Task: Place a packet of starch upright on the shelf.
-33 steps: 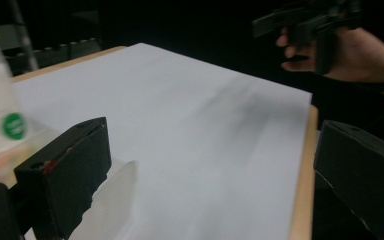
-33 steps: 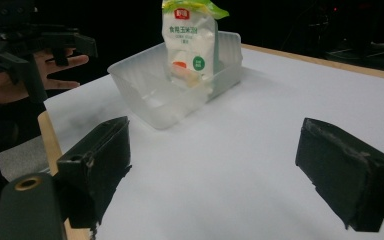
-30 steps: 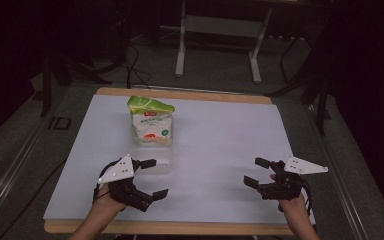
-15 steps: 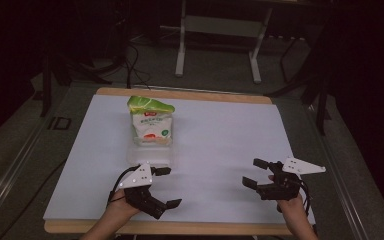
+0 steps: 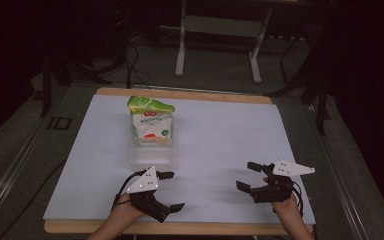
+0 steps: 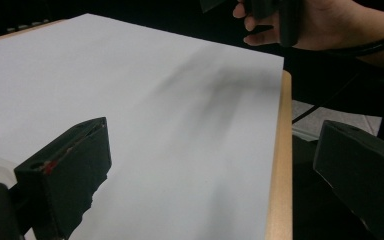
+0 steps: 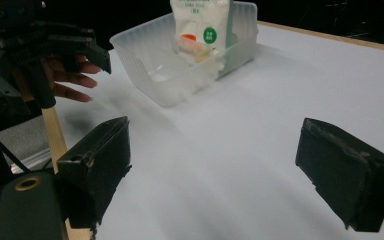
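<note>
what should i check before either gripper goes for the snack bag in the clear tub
1. Left gripper open: ok, its jaws stand wide apart with nothing between them.
2. Right gripper open: ok, its jaws are spread and hold nothing.
3. Snack bag reachable from above: ok, it stands upright in the clear tub, its green top above the rim.
4. Path from the grippers to the tub: ok, bare white table cover lies between them.
5. Tub steady on the table: cannot tell, nothing holds it.
6. Bag sealed: cannot tell, the top is too small to read.
</note>
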`<act>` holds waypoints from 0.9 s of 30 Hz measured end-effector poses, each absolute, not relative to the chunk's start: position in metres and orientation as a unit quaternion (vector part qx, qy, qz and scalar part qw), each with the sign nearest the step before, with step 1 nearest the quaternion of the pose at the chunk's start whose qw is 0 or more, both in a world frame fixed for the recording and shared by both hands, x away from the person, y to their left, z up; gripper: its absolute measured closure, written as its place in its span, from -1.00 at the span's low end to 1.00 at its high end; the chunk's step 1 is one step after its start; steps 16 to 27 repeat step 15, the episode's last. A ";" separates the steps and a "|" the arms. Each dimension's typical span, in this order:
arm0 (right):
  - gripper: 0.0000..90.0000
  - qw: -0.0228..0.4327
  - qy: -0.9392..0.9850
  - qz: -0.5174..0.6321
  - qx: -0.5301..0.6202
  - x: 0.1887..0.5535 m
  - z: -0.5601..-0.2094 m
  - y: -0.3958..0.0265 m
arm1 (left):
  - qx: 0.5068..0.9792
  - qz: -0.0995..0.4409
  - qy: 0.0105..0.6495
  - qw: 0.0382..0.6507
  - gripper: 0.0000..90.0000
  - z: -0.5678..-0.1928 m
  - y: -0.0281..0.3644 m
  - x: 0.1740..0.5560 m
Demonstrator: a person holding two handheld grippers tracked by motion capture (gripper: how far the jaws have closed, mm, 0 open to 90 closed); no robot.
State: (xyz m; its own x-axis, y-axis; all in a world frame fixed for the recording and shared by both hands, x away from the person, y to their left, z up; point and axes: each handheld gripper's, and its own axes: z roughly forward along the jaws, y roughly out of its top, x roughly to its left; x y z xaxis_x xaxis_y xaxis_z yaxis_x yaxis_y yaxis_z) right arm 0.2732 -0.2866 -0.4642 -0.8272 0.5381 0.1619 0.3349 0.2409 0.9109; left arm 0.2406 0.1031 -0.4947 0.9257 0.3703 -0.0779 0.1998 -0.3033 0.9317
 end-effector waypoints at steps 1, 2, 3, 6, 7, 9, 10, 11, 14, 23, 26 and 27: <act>-0.69 0.093 0.784 0.548 0.277 0.273 -0.465 -0.286 | 0.803 0.077 0.174 0.564 -0.95 -0.496 0.103 0.240; -0.68 0.093 0.785 0.546 0.277 0.273 -0.466 -0.286 | 0.804 0.077 0.174 0.563 -0.95 -0.497 0.102 0.239; -0.68 0.093 0.787 0.544 0.276 0.273 -0.467 -0.286 | 0.807 0.077 0.172 0.559 -0.95 -0.498 0.101 0.239; -0.68 0.095 0.790 0.540 0.275 0.274 -0.470 -0.285 | 0.818 0.080 0.166 0.545 -0.95 -0.501 0.098 0.238; -0.68 0.094 0.792 0.537 0.275 0.274 -0.471 -0.285 | 0.820 0.079 0.165 0.543 -0.95 -0.502 0.097 0.237; -0.68 0.093 0.793 0.535 0.275 0.274 -0.473 -0.285 | 0.820 0.074 0.165 0.542 -0.95 -0.503 0.096 0.238; -0.68 0.093 0.794 0.535 0.275 0.274 -0.474 -0.285 | 0.820 0.073 0.166 0.543 -0.95 -0.504 0.096 0.238; -0.68 0.093 0.794 0.534 0.275 0.274 -0.474 -0.285 | 0.821 0.074 0.166 0.542 -0.95 -0.504 0.096 0.238; -0.68 0.095 0.795 0.532 0.275 0.274 -0.475 -0.285 | 0.820 0.076 0.170 0.541 -0.95 -0.505 0.096 0.238; -0.68 0.095 0.796 0.532 0.274 0.274 -0.475 -0.285 | 0.820 0.075 0.171 0.540 -0.95 -0.505 0.096 0.238; -0.68 0.095 0.796 0.532 0.274 0.274 -0.475 -0.285 | 0.820 0.075 0.171 0.540 -0.95 -0.505 0.096 0.238; -0.68 0.095 0.796 0.532 0.274 0.274 -0.475 -0.285 | 0.820 0.075 0.171 0.540 -0.95 -0.505 0.096 0.238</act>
